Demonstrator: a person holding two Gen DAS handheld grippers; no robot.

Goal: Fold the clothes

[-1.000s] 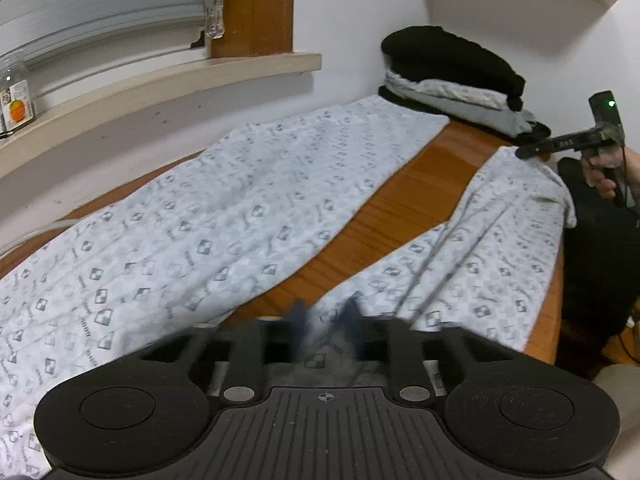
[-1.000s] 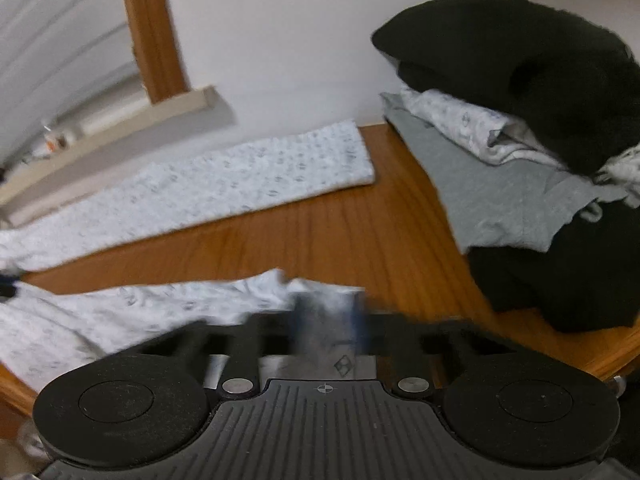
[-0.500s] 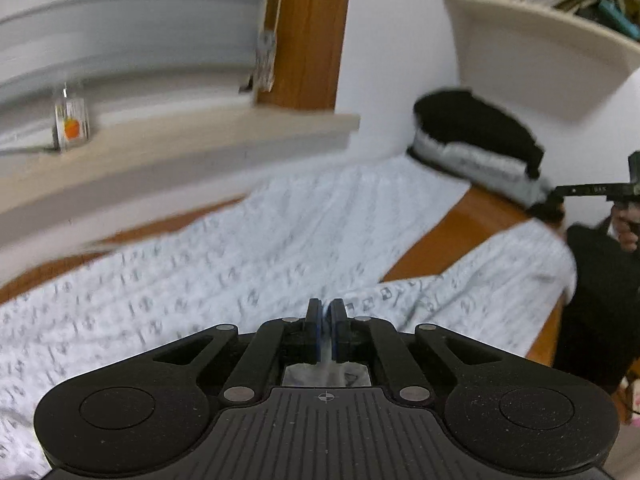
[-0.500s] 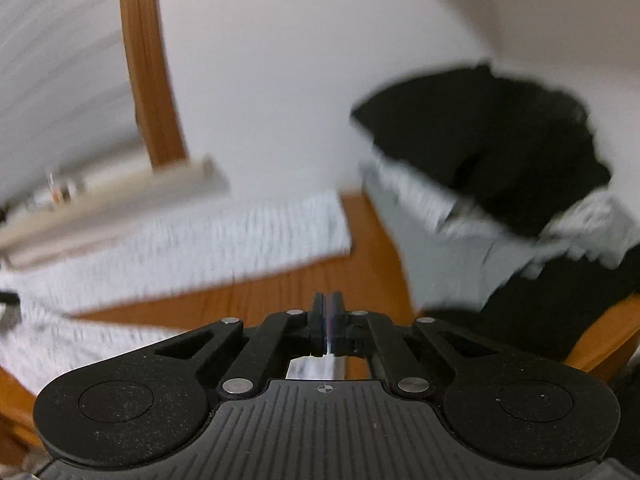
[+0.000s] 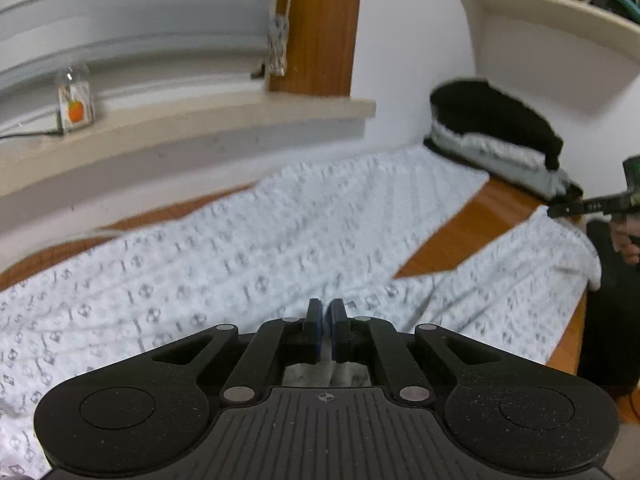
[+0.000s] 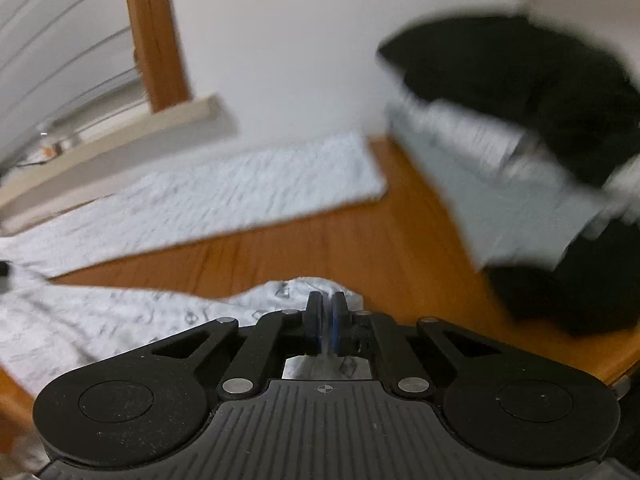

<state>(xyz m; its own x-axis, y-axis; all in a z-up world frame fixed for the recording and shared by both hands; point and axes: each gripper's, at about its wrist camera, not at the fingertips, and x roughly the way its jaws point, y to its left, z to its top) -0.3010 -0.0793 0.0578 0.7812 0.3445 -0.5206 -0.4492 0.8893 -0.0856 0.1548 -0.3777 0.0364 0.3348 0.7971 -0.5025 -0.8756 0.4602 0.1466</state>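
Looking along the left claw (image 5: 325,312), its two blue-padded fingers are pressed nearly together with a thin fold of the white patterned garment (image 5: 248,256) pinched between them. That garment lies spread over the wooden surface (image 5: 468,224), one long section running toward the far wall and another branching off to the right edge. At that right edge the right claw (image 5: 560,211) shows as a dark bar gripping the cloth's far end, with part of a hand (image 5: 628,236) behind it. A pile of folded clothes (image 5: 496,136), black on top of grey and white, sits in the far corner against the wall. A window sill (image 5: 192,128) runs along the left with a small jar (image 5: 75,100) on it, and a shelf (image 5: 552,28) of books hangs at upper right. From the right wrist view, which is blurred, the right claw (image 6: 327,312) is likewise closed down to a sliver, with the garment's (image 6: 224,196) edge caught between its pads. Bare wood (image 6: 360,240) separates the gripped section from the section lying by the wall. The pile of clothes (image 6: 520,120) fills the right side, close by.
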